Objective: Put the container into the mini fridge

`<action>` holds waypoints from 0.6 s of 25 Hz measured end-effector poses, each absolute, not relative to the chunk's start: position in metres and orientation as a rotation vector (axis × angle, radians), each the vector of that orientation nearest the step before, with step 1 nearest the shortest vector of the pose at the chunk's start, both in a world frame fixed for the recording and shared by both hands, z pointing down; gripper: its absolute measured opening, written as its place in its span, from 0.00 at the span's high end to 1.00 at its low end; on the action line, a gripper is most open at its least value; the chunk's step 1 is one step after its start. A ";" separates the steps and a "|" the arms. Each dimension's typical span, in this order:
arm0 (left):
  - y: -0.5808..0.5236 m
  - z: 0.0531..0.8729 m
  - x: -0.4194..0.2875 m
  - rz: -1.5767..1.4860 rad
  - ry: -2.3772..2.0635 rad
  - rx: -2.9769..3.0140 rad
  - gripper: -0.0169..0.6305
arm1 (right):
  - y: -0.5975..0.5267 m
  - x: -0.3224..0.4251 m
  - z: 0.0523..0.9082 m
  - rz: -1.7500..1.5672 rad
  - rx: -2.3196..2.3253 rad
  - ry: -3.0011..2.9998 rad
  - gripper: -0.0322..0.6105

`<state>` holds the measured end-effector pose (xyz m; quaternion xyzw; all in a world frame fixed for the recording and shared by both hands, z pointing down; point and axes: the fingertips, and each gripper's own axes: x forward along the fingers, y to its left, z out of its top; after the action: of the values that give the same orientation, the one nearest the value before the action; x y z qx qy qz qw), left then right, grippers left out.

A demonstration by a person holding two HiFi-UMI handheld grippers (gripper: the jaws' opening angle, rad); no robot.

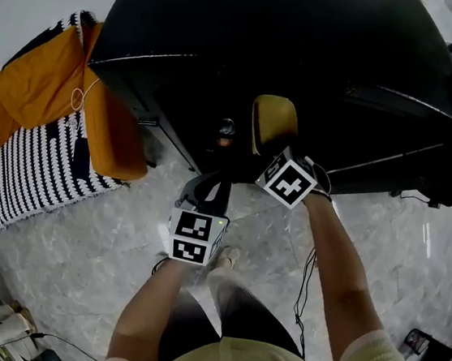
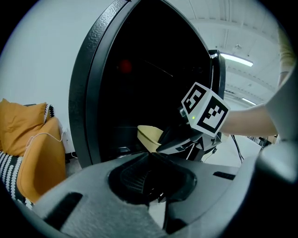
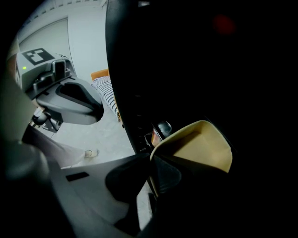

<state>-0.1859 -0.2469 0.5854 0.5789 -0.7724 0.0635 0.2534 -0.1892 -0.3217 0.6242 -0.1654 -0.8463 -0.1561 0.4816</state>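
A tan open container (image 1: 273,123) is held by its rim in my right gripper (image 1: 282,154), just in front of the dark opening of the black mini fridge (image 1: 307,55). In the right gripper view the container (image 3: 200,149) sits tilted in front of the dark fridge interior, and the right gripper (image 3: 153,174) is shut on its near rim. My left gripper (image 1: 207,191) hangs lower and to the left, a little apart from the fridge. In the left gripper view its jaws meet with nothing between them (image 2: 151,154), and the container (image 2: 150,136) shows beyond.
A small can-like item (image 3: 161,130) stands inside the fridge near its front edge. An orange cushion (image 1: 47,105) and a black-and-white striped cover (image 1: 22,175) lie at the left. A cable (image 1: 305,283) trails over the grey marble floor (image 1: 102,258).
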 end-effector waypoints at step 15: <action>-0.261 0.591 -0.199 0.151 -2.133 1.562 0.91 | -0.343 -0.221 0.626 -0.479 -0.346 -2.099 0.89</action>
<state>-0.1991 -0.2608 0.5906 0.5721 -0.7810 0.0554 0.2442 -0.2213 -0.3435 0.6262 -0.1405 -0.8536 -0.1950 0.4622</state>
